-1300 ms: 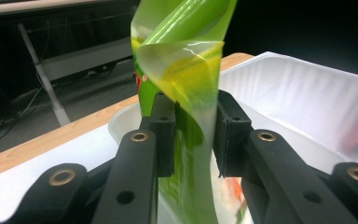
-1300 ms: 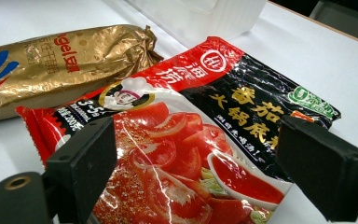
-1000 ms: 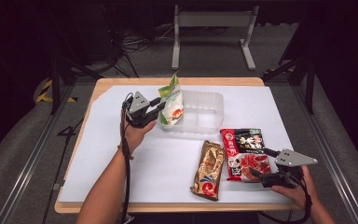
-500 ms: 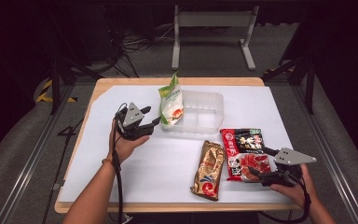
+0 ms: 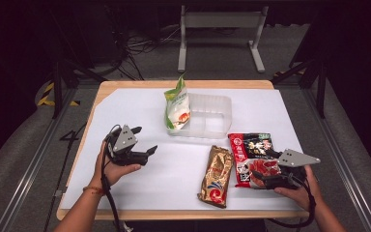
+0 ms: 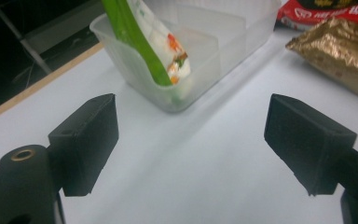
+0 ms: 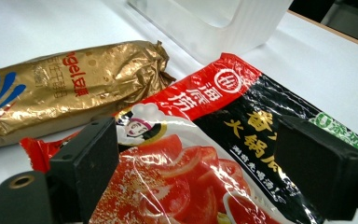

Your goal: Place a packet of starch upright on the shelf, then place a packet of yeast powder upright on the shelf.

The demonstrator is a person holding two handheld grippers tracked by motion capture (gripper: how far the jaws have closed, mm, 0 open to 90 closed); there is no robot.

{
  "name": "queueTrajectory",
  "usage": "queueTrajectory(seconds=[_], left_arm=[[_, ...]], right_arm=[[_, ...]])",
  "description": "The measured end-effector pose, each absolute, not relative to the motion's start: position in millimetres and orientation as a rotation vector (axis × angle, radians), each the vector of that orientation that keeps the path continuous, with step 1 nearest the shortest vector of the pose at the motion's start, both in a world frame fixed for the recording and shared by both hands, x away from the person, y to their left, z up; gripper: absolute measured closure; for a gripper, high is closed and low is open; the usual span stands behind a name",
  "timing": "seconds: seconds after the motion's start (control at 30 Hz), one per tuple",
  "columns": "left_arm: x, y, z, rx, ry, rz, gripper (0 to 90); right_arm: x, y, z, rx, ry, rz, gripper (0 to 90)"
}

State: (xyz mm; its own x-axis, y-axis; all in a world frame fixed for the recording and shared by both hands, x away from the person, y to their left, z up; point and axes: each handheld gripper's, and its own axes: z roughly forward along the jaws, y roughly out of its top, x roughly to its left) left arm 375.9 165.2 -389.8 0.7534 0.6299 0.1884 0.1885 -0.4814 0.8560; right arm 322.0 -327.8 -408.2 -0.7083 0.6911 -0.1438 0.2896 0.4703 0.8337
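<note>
My left gripper (image 6: 191,140): jaws just opened wide, empty; green bag (image 6: 161,51) in tub (image 6: 233,42) ahead.
My right gripper (image 7: 191,158): jaws wide, red pack (image 7: 205,154) between them.

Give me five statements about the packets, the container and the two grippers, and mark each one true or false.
1. The green and white packet stands in the clear plastic container. True.
2. The left gripper grips the green and white packet. False: its jaws are open and empty over the white table cover.
3. The gold packet lies in the container. False: it lies on the cover.
4. The right gripper is at the red and black packet. True.
5. The gold packet lies beside the red and black packet. True.
</note>
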Motion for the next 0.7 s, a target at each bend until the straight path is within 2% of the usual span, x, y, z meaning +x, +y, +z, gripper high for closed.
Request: queueTrajectory(seconds=[0.2, 0.7], left_arm=[[359.5, 179.4, -403.9, 2.064, 0.635, 0.585, 14.5], [322.9, 204.4, -433.3, 2.097, 0.684, 0.517, 12.8]], right_arm=[[324.7, -326.5, -405.7, 0.810, 2.254, 1.165, 14.6], [332.7, -315.0, -393.0, 0.773, 2.299, 1.204, 16.4]])
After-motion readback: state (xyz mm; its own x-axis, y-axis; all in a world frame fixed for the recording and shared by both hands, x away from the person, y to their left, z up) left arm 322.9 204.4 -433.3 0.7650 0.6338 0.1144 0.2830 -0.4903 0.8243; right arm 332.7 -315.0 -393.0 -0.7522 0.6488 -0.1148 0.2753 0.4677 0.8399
